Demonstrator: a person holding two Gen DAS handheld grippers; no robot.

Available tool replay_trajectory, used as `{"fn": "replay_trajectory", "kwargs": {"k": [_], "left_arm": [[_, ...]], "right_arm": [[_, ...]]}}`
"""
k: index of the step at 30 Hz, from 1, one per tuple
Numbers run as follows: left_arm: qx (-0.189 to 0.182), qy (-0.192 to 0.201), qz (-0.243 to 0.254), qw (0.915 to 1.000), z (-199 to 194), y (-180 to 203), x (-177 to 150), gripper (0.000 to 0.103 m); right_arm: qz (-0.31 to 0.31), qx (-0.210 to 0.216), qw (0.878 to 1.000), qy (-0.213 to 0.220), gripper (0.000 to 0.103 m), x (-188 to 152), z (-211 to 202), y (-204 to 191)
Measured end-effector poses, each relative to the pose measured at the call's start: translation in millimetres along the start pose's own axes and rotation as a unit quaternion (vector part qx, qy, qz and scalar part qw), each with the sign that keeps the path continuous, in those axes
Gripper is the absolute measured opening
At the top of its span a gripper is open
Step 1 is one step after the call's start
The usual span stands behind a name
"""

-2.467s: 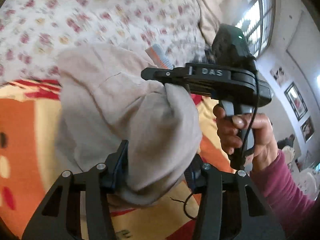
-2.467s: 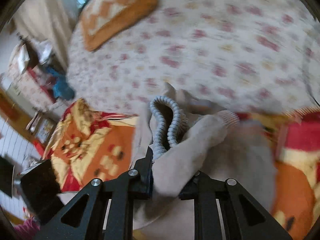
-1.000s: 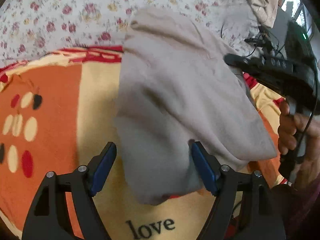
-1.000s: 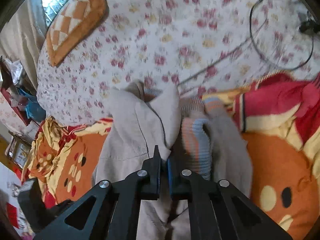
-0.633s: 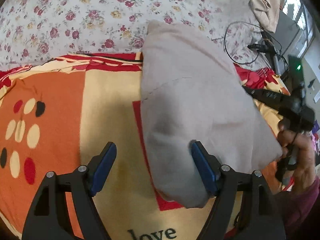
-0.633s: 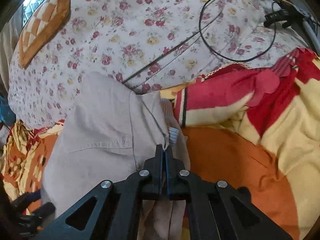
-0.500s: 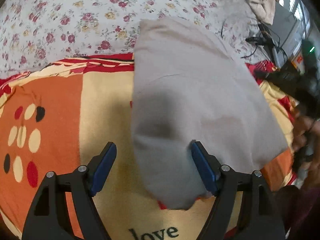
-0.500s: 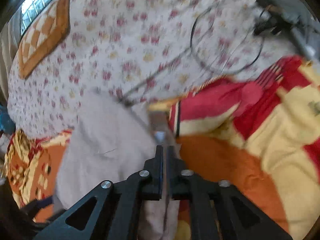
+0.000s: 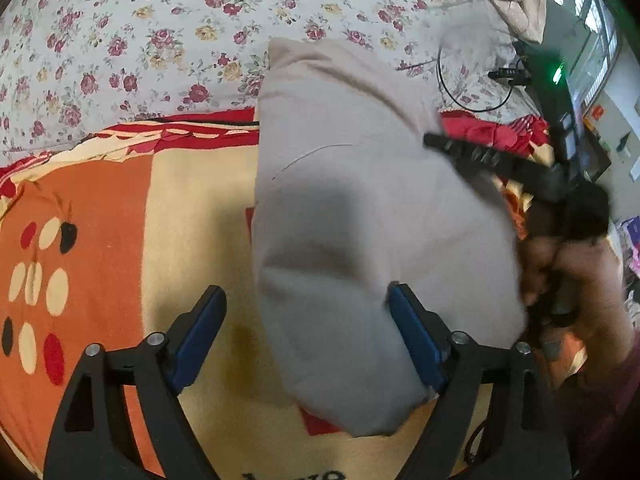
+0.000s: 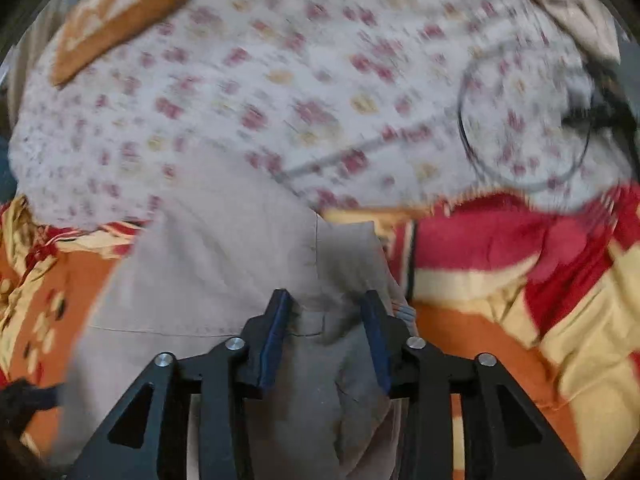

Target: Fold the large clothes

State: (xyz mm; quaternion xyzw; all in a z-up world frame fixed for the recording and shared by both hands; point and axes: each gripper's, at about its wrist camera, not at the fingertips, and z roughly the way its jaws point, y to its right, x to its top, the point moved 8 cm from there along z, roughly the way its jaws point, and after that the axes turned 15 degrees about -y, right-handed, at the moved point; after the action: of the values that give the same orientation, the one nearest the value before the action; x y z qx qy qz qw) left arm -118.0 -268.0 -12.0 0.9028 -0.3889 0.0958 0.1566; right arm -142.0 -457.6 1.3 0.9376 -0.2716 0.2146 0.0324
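In the left wrist view, the orange and cream blanket is filling the left of the frame, with the floral sheet lying across the top. The left gripper is sitting at the bottom centre with its jaws spread wide and released; its left pad is standing clear over bare blanket, while its right pad is lying against the near edge of the grey garment, pinching nothing. The garment is lying folded, its long axis running from the lower centre of the frame up to the top centre, where its far corner is reaching onto the floral sheet. At the right edge, the right gripper is showing blurred, reaching in over the garment's right side, with a hand wrapped around its handle.

In the right wrist view, the garment is spreading from the lower left to the centre, and the right gripper is hanging directly over its right-hand edge. Its jaws have just been opening; cloth is lying between them, but the pads are standing apart from it, so the hold looks let go. To the right, red and cream blanket folds are lying bare.

Judging by this, the bundle lies straight ahead of both grippers, and either is near enough for the next crosswise fold.
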Motion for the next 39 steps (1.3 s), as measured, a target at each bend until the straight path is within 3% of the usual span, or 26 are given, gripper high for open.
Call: {"fn": "replay_trajectory", "kwargs": {"k": [5,10,13,16,19,23,25,27,29,34,36,37,38,39], "left_arm": [[0.017,-0.007,-0.001,0.9998,2,0,0,0.084],[0.026,-0.008,-0.001,0.9996,1,-2,-1,0.084],[0.027,-0.008,-0.005,0.9996,1,-3,-1,0.084],[0.031,-0.011,-0.004,0.9995,3,-2,-1,0.086],[0.025,-0.028,-0.007,0.9993,7,-2,-2,0.087],[-0.023,-0.008,-0.030,0.9992,-14,-10,10,0.087],[-0.056,0.001,-0.046,0.9974,-20,-14,20,0.087],[-0.083,-0.010,-0.059,0.9948,-13,-17,29,0.087],[-0.106,-0.047,-0.067,0.9910,7,-20,35,0.087],[-0.154,-0.079,-0.066,0.9827,36,-15,41,0.088],[-0.151,-0.073,-0.050,0.9845,37,-10,42,0.089],[-0.145,-0.073,-0.039,0.9859,37,-6,43,0.089],[-0.140,-0.072,-0.031,0.9871,36,-5,44,0.089],[-0.134,-0.067,-0.021,0.9885,35,-2,44,0.078]], "right_arm": [[0.018,0.022,1.000,-0.007,0.041,-1,-4,8],[0.038,0.061,0.997,0.009,0.045,-7,-48,7],[0.040,0.057,0.997,0.015,0.052,-16,-58,9],[0.063,0.047,0.997,-0.007,0.057,-30,-43,20],[0.080,0.076,0.993,-0.038,0.060,-41,-18,26],[0.100,0.126,0.986,-0.042,0.065,-40,-36,36],[0.097,0.134,0.986,-0.029,0.082,-39,-46,41],[0.090,0.137,0.986,-0.024,0.088,-39,-44,44],[0.084,0.157,0.983,-0.041,0.088,-39,-31,42],[0.093,0.242,0.962,-0.088,0.100,-42,12,30],[0.093,0.266,0.955,-0.090,0.100,-37,16,25],[0.082,0.271,0.955,-0.090,0.095,-35,16,20],[0.071,0.278,0.954,-0.088,0.088,-34,14,14],[0.058,0.286,0.953,-0.087,0.068,-35,12,7]]}}
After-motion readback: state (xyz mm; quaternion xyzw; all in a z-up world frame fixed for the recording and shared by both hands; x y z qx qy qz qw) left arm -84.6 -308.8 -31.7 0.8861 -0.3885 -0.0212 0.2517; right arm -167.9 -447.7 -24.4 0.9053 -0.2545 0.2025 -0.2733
